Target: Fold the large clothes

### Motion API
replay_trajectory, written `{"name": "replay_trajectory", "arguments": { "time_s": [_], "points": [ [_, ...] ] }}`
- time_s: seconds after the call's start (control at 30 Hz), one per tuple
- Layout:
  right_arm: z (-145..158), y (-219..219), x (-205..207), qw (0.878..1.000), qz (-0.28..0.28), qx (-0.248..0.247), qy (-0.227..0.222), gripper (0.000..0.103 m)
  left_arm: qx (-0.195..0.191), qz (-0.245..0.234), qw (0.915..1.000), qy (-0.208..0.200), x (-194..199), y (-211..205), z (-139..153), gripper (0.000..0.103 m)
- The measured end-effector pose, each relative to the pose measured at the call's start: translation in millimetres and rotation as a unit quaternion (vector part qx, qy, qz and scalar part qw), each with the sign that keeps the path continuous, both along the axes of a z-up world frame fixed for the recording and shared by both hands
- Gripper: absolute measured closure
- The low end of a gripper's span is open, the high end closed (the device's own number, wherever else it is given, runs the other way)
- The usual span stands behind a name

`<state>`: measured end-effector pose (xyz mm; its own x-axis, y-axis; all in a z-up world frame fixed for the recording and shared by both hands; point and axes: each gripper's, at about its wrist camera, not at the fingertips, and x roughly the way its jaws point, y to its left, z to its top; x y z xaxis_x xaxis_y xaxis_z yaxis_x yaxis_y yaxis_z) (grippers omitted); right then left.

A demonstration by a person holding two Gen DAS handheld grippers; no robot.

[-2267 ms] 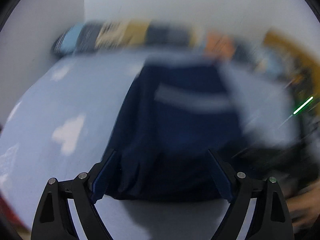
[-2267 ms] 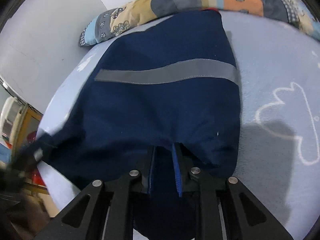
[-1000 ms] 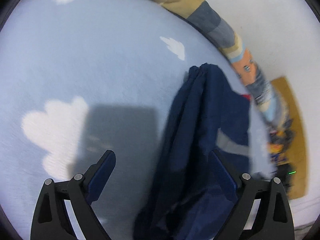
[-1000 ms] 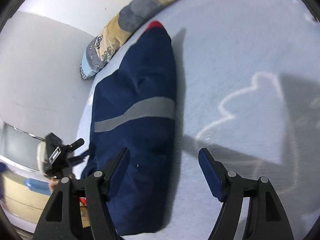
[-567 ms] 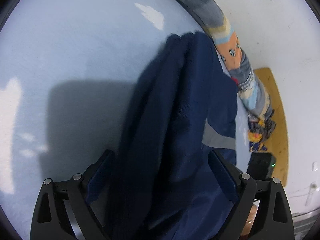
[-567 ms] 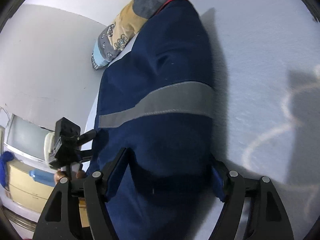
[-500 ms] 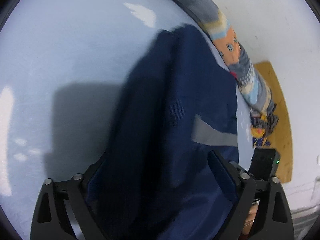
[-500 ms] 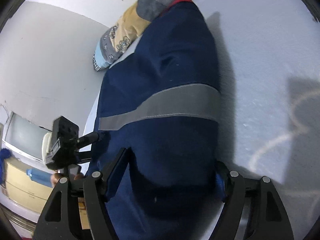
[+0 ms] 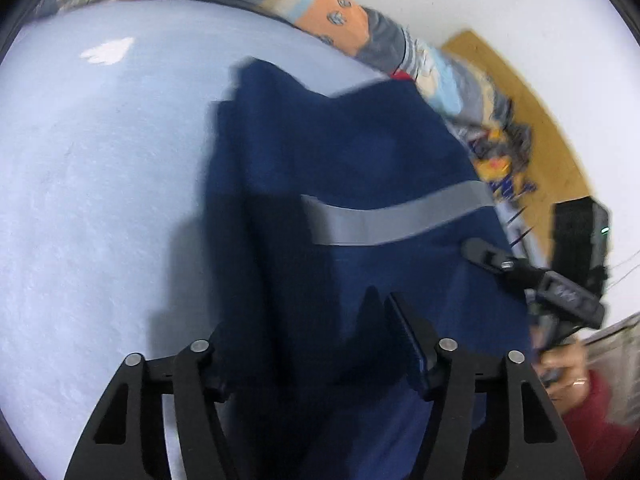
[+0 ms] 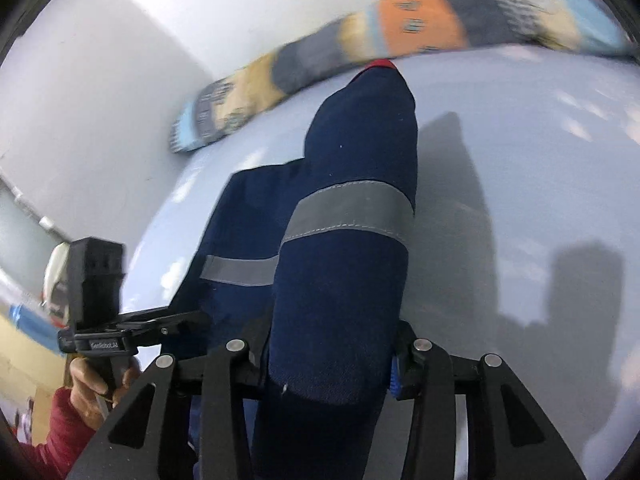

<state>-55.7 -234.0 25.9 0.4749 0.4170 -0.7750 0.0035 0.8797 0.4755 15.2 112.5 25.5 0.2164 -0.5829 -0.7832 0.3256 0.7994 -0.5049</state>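
Observation:
A navy garment [image 9: 360, 152] with a grey reflective stripe [image 9: 400, 220] lies lengthwise on the light blue bed sheet [image 9: 100, 200]. My left gripper [image 9: 308, 320] has closed in on a thick fold at the garment's near end, and cloth hides its left finger. In the right wrist view the garment [image 10: 360, 152] is bunched into a raised roll, its stripe [image 10: 348, 212] wrapping over it. My right gripper [image 10: 330, 340] is shut around that roll. The left gripper [image 10: 168, 322] reaches into the lower layer from the left.
A patchwork bolster pillow [image 9: 320, 4] runs along the far edge of the bed, against a white wall. A wooden board [image 9: 540, 92] stands beyond the bed on the right. A hand with a red sleeve [image 10: 92, 384] holds the left gripper. Bare sheet [image 10: 520, 160] spreads right of the garment.
Both grippers, open and hovering a second ago, moved onto the garment's near end and closed on it. The cloth has bunched into a raised roll.

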Motion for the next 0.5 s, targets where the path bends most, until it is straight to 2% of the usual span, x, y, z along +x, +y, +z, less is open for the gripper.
{"name": "replay_trajectory", "arguments": {
  "time_s": [0.03,0.1,0.17,0.23,0.27,0.3,0.37,0.4,0.43,0.47,0.5],
  "points": [
    [-9,-15,-9,0.999,-0.023,-0.009,0.025,0.047,0.035,0.014,0.9993,-0.007,-3,-7,-6,0.041],
    [-25,-41,-25,0.992,-0.074,-0.045,0.093,0.045,0.083,0.039,0.9956,-0.019,-9,-18,-13,0.039],
    [-7,-46,-44,0.993,-0.081,-0.059,0.056,0.046,0.129,0.078,0.9860,-0.070,-28,-24,0,0.040],
    [21,-34,-67,0.991,-0.070,-0.114,-0.010,0.045,0.157,0.084,0.9754,-0.130,-51,-39,17,0.040],
    [31,-25,-79,0.990,-0.058,-0.123,-0.039,0.046,0.162,0.088,0.9701,-0.157,-64,-44,25,0.039],
    [36,-14,-88,0.990,-0.044,-0.123,-0.054,0.051,0.173,0.090,0.9623,-0.189,-80,-51,31,0.037],
    [35,10,-103,0.990,-0.016,-0.125,-0.063,0.067,0.200,0.103,0.9493,-0.220,-98,-65,28,0.037],
    [31,18,-110,0.990,-0.003,-0.131,-0.060,0.075,0.206,0.105,0.9467,-0.224,-107,-64,22,0.037],
    [24,30,-116,0.988,0.010,-0.147,-0.052,0.078,0.226,0.104,0.9454,-0.210,-105,-67,6,0.037],
    [17,37,-118,0.987,0.017,-0.155,-0.040,0.077,0.248,0.102,0.9428,-0.199,-98,-92,-8,0.037],
    [3,44,-119,0.986,0.025,-0.163,-0.017,0.075,0.277,0.089,0.9410,-0.173,-89,-98,-34,0.036]
  ]
}}
